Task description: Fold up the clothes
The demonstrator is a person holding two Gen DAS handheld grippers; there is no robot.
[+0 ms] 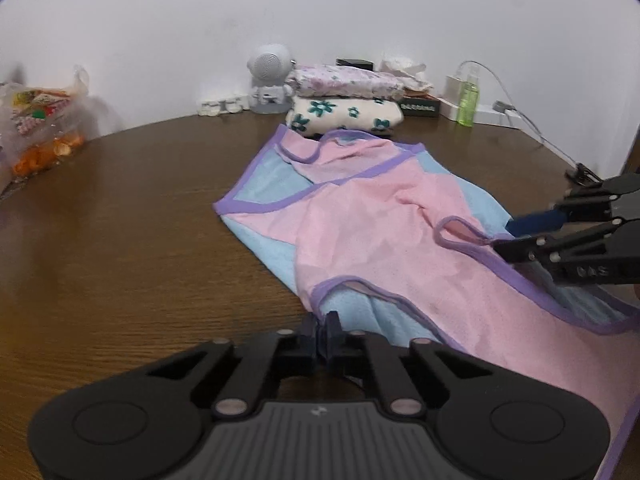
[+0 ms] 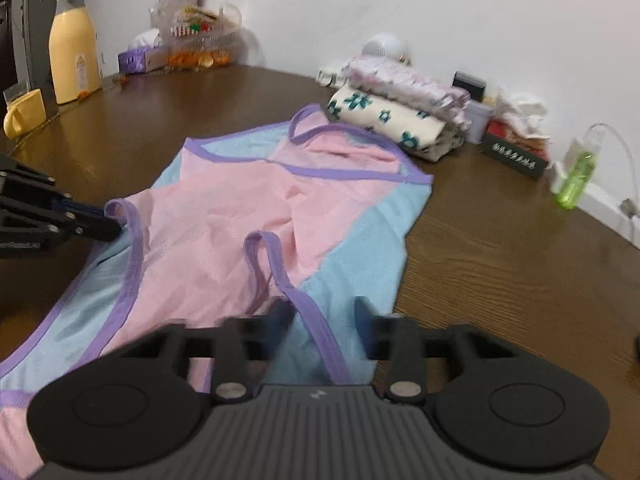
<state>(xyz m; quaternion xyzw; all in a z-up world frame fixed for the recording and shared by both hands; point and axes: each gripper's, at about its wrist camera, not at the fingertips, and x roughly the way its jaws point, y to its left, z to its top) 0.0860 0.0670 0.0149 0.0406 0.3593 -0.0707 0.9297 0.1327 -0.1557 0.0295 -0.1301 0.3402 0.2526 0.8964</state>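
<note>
A pink and light-blue sleeveless garment [image 1: 360, 220] with purple trim lies spread on the brown table [image 1: 120, 220]. My left gripper [image 1: 322, 326] is at its near purple edge, fingers pressed together on the trim. The right wrist view shows the same gripper [image 2: 110, 226] pinching the armhole edge on the left side of the garment [image 2: 224, 208]. My right gripper [image 2: 324, 312] stands open over the blue side panel, and a purple strap [image 2: 308, 312] lies between its fingers. In the left wrist view, the right gripper [image 1: 506, 238] sits beside the strap loop.
Two folded cloths [image 1: 344, 96] are stacked at the back by the wall, beside a white figure-shaped speaker [image 1: 268, 80]. A green spray bottle [image 1: 468, 100] and a charger cable lie at the back right. A snack bag [image 1: 36, 128], yellow bottle [image 2: 74, 48] and mug [image 2: 24, 114] stand on the left.
</note>
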